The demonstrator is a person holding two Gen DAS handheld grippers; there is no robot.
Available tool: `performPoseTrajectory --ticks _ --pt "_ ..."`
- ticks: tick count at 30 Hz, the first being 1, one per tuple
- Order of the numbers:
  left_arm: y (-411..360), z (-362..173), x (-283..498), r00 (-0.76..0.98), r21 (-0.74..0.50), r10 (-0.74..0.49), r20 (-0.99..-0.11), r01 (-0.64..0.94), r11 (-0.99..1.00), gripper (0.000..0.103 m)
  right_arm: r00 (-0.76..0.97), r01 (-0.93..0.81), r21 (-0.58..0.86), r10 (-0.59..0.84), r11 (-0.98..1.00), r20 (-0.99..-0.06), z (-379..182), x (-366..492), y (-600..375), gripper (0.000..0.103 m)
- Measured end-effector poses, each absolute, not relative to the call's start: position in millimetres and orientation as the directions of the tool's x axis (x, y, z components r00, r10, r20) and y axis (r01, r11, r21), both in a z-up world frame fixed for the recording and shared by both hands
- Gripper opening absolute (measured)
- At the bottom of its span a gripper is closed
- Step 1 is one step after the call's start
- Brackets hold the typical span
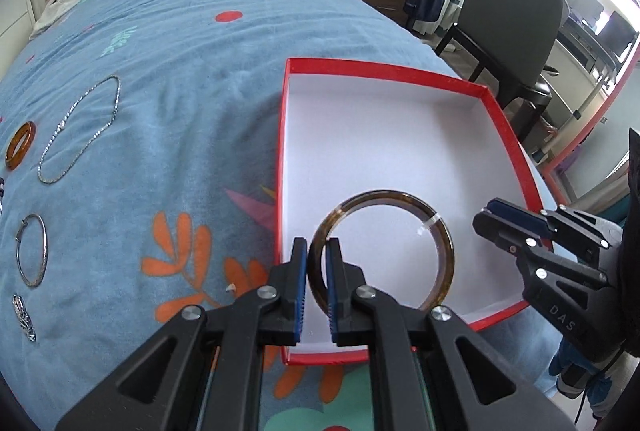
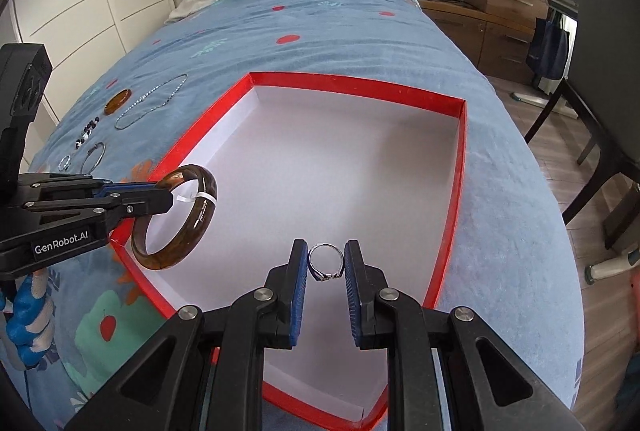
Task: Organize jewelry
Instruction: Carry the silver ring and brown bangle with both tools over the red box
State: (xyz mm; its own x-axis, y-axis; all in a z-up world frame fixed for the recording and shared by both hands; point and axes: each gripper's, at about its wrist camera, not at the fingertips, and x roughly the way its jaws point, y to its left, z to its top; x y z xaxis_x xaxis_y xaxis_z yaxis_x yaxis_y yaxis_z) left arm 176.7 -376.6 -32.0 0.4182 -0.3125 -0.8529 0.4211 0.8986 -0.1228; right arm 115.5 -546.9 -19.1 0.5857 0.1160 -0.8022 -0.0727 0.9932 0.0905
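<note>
My left gripper (image 1: 317, 263) is shut on the rim of a dark brown bangle (image 1: 440, 231) and holds it over the near left part of the red box (image 1: 400, 69) with a white floor. In the right wrist view the bangle (image 2: 196, 231) hangs above the box's left wall (image 2: 192, 135). My right gripper (image 2: 326, 263) is shut on a small silver ring (image 2: 327, 263) over the box's near part. Its fingers (image 1: 516, 223) show at the box's right edge in the left wrist view.
On the blue bedspread left of the box lie an amber bangle (image 1: 20, 145), a silver chain (image 1: 80, 131), a thin silver bangle (image 1: 32, 255) and a small silver piece (image 1: 24, 317). Dark beads (image 2: 86, 135) lie there too. A chair (image 1: 516, 15) stands right of the bed.
</note>
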Motion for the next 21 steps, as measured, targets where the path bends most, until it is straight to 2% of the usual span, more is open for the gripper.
performPoseTrajectory --ticks 7,21 --pt "-380.5 -38.3 177.3 0.436 -0.083 -0.267 -0.859 0.397 0.914 0.009 0.578 -0.135 0.07 0.136 0.988 -0.805 -22.1 117.4 -542.4 0.018" --pt "-368.2 -37.7 172.9 0.443 -0.102 -0.236 -0.865 0.305 0.947 0.01 0.57 -0.178 0.054 0.147 0.983 -0.808 -27.0 122.6 -541.0 0.018"
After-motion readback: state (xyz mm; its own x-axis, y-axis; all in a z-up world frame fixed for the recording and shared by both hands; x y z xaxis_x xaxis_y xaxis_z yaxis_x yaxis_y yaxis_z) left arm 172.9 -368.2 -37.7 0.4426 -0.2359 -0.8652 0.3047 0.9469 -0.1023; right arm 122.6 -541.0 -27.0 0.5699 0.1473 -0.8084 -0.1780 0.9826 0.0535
